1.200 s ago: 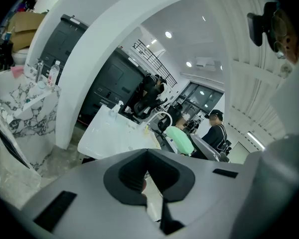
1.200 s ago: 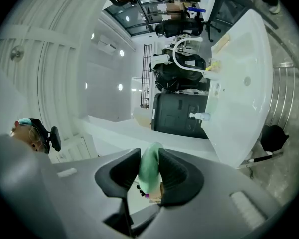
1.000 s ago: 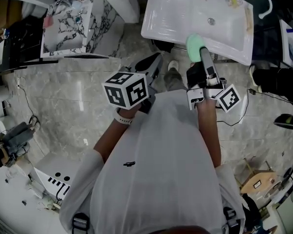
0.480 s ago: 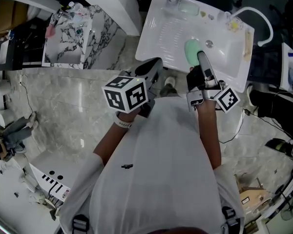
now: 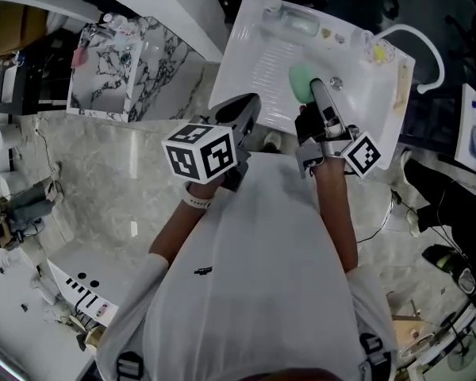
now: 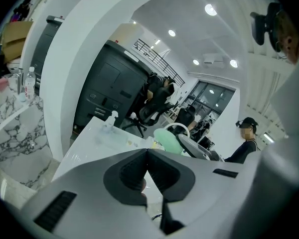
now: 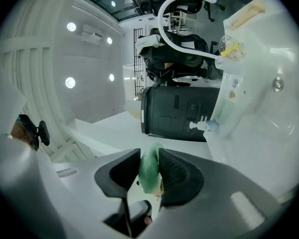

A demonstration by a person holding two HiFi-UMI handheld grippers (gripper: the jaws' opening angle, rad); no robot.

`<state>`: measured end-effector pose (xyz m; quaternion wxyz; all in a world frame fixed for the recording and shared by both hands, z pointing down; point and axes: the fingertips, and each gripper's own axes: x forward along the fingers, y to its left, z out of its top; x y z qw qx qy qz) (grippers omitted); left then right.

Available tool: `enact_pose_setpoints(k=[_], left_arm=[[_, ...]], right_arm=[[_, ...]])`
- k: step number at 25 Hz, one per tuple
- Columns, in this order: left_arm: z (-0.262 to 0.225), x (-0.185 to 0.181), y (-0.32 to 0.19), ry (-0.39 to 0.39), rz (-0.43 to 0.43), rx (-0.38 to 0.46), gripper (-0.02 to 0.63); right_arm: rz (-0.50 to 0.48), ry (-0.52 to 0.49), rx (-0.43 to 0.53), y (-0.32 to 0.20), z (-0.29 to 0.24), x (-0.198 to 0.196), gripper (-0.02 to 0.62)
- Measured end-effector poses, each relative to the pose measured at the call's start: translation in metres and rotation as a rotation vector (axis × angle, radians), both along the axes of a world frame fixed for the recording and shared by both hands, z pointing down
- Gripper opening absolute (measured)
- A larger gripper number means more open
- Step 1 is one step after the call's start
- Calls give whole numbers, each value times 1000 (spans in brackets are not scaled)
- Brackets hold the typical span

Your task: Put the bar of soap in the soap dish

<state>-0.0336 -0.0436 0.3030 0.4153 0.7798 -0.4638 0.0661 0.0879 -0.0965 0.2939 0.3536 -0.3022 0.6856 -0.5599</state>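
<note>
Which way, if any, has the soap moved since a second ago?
Yes. In the right gripper, the soap went from the sink rim inward, now beside the drain.

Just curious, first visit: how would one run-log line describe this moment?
right claw: shut on green soap bar | over sink | left claw: shut, empty

The right gripper (image 7: 149,157) pinches a green bar of soap (image 7: 149,176) edge-on between its jaws. Beyond, a spray bottle (image 7: 208,126) stands at the white sink's (image 7: 269,118) edge.
</note>
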Motion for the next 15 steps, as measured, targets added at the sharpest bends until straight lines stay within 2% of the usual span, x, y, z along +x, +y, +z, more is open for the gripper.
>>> enact_pose_setpoints(k=[7,15], left_arm=[[10,3,-14,13,-12,-19,9],[23,5,-34,31,31,-62,9]], right_arm=[[-12,53,-21,-22,15,2,126],[-13,92,-35,-39,19,-4,126]])
